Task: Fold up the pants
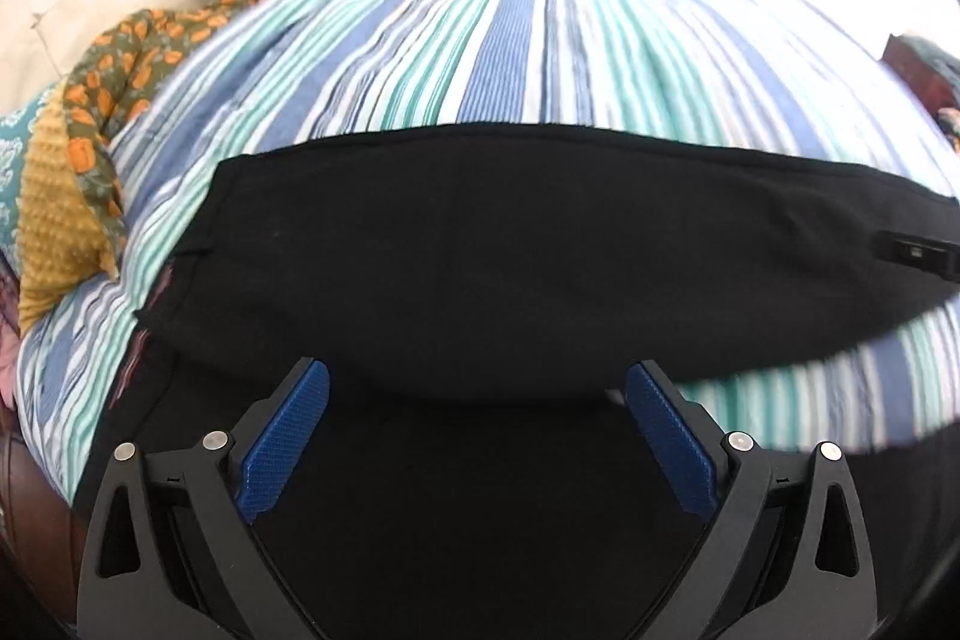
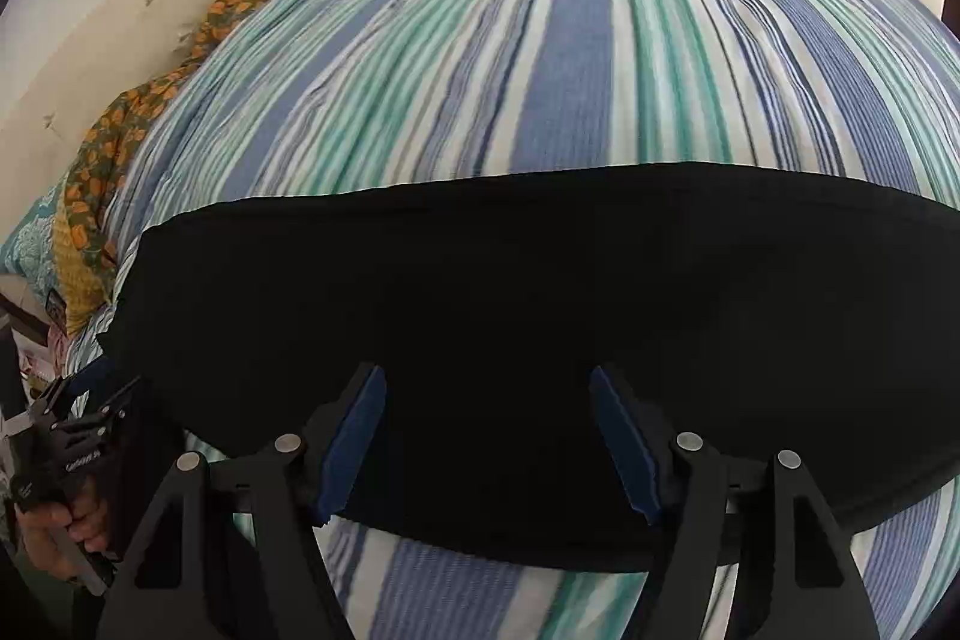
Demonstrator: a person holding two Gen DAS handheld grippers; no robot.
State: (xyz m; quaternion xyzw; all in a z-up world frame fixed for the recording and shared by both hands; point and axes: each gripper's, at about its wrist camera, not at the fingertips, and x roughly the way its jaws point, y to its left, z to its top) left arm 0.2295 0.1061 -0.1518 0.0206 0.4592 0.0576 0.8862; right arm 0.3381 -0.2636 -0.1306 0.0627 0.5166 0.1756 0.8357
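Black pants lie folded in a long flat band across a striped bed sheet. They also show in the right wrist view. My left gripper is open and empty, its blue pads just at the near edge of the pants. My right gripper is open and empty, with its tips over the near edge of the pants. The left gripper, held in a hand, also shows at the far left of the right wrist view.
A floral orange and green blanket and a mustard knobbly cloth lie bunched along the bed's left edge by the wall. The striped sheet spreads far beyond the pants. A dark object sits at the right edge.
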